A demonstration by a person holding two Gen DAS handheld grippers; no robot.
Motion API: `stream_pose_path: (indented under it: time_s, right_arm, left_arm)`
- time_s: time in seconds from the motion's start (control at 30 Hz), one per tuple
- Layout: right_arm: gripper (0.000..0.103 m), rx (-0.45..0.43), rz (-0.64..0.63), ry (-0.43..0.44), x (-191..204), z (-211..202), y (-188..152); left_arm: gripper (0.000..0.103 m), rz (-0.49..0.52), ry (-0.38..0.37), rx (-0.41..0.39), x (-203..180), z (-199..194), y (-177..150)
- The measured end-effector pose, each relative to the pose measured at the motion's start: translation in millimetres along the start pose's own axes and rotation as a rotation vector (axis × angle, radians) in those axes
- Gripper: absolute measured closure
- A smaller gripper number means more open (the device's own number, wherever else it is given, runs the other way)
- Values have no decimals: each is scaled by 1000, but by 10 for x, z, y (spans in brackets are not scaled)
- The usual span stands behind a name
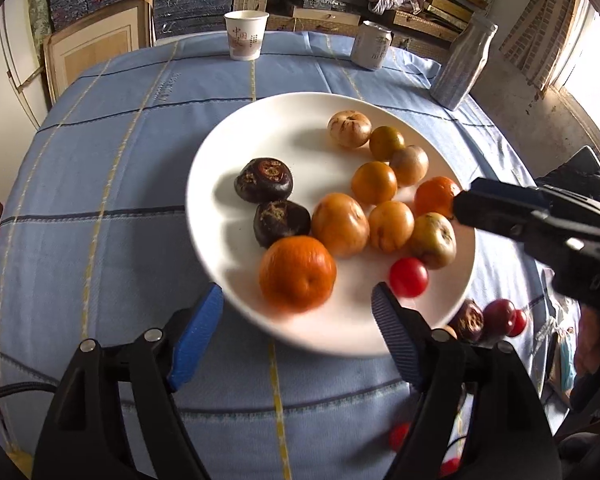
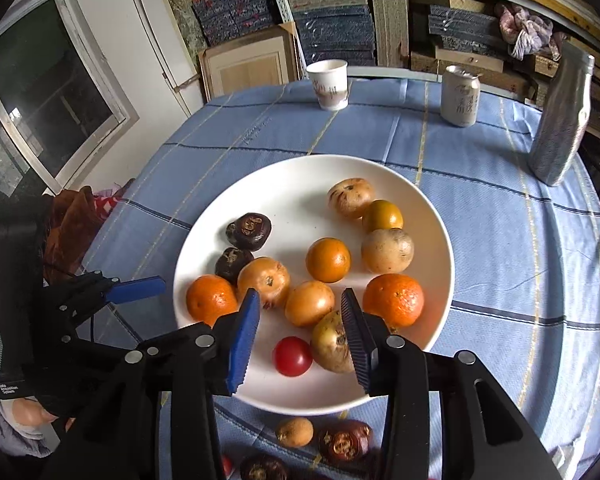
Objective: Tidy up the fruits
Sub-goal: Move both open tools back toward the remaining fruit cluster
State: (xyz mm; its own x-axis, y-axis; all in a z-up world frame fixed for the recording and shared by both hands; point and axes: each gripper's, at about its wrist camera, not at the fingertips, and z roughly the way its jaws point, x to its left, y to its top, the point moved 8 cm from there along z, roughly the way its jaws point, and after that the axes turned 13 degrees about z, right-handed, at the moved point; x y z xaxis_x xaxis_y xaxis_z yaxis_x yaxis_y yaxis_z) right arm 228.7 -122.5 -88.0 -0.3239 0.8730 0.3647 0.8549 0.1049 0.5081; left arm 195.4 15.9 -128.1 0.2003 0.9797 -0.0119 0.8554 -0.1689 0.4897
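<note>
Left tongs [image 1: 298,316] gape empty over the mandarin [image 1: 297,271]; right tongs [image 2: 300,336], half-open, hold nothing (cherry tomato [image 2: 292,356] between). A nudge could roll fruit off the plate [image 2: 300,184].

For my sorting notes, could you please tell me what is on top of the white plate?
On the white plate: two oranges, one red tomato, two dark water chestnuts and several yellow-brown fruits. The right gripper's finger partly covers one.

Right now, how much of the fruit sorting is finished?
Most fruit already sits on the white plate. Nothing is in hand: the left claw stands open around an orange without touching it, and the right claw hangs open above the cherry tomato. Left on the blue tablecloth: a small brown fruit and a dark chestnut.
</note>
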Motion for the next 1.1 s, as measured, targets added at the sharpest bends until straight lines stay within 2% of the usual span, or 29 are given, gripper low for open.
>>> stream_pose_path:
  time_s: [0.1,0.17,0.47,0.73,0.8,1.1]
  right_arm:
    - [55,-18,8,-3,-22,-182,-88]
    - [55,-20,13,-6,-36,-271,-173]
    - [47,-3,77,-35,-254,-551,-640]
    - [44,21,132,-71,-438,-723,-1038]
    - [40,24,148,-83,-493,-775,-1119]
    - [39,18,215,-147,-785,-1002,-1346]
  left_arm:
    - [28,-1,0,2,-40,-95,-118]
    - [23,4,-3,13,-86,-126,-209]
    - [22,95,-23,79,-433,-175,-664]
    - [19,159,-65,97,-695,-153,-811]
    - [19,170,-73,106,-753,-110,-843]
    - [19,228,-97,124,-971,67,-974]
